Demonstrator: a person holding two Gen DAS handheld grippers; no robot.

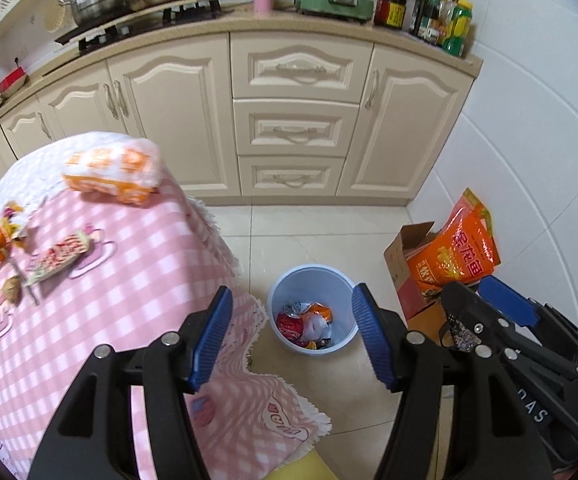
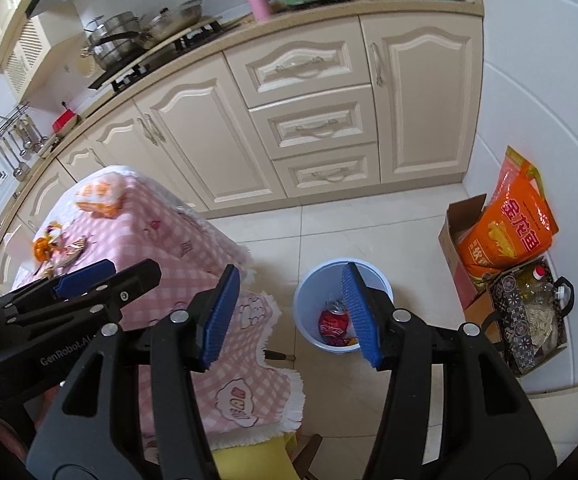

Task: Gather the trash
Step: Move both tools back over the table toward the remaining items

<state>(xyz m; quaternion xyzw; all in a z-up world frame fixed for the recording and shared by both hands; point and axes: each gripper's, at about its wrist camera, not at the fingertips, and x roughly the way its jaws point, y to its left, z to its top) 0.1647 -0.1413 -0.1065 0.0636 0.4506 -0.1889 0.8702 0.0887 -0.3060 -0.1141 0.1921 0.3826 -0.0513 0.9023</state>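
Trash: crinkled wrappers (image 1: 59,256) on pink gingham table (image 1: 109,320), left; round plastic bin (image 1: 289,344) centre; ribbed-pad left tool (image 1: 293,334), right tool (image 2: 291,312) released.

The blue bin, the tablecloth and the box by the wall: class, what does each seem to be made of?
Blue bin: likely plastic; smooth, slightly glossy, thin moulded wall.
Tablecloth: woven fabric, matte pink check, draping in folds with a frayed fringe.
Box: corrugated cardboard, dull brown with bent open flaps.
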